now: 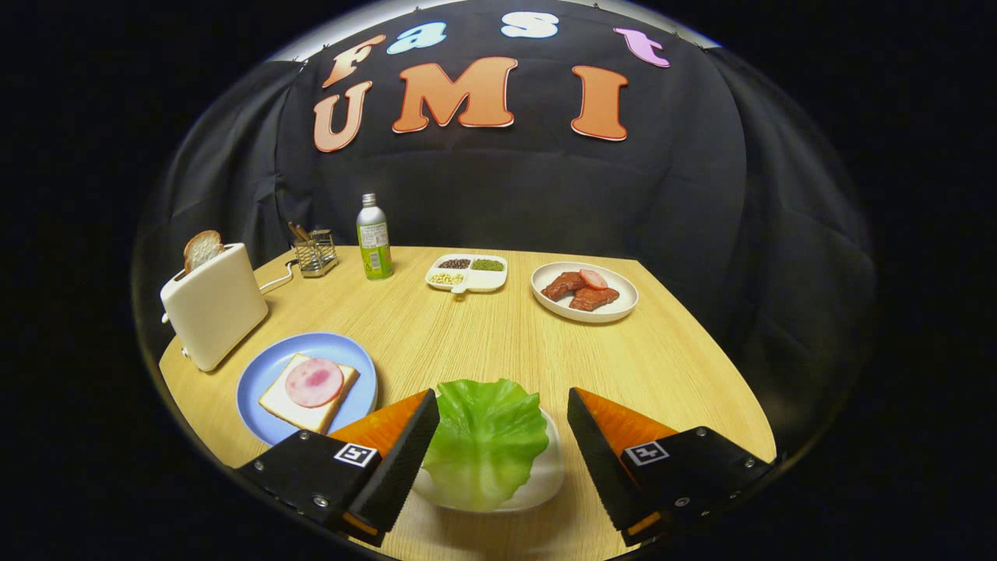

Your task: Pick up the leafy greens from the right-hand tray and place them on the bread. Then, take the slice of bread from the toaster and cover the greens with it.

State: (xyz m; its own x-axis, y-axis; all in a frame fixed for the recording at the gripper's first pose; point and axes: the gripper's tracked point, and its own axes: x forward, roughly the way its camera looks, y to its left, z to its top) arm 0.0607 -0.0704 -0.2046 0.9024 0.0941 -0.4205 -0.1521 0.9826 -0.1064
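Observation:
A green lettuce leaf lies on a small white tray between my fingers. My gripper is open, one finger on each side of the leaf; the left fingertip is at the leaf's edge, the right one stands apart from it. To the left, a blue plate carries a slice of bread topped with a round pink ham slice. Beyond the plate stands a white toaster with a slice of bread sticking out of its slot.
Beyond the fingers on the wooden table are a white plate of reddish meat pieces, a divided white dish of seeds, a green-labelled bottle and a wire holder with sticks.

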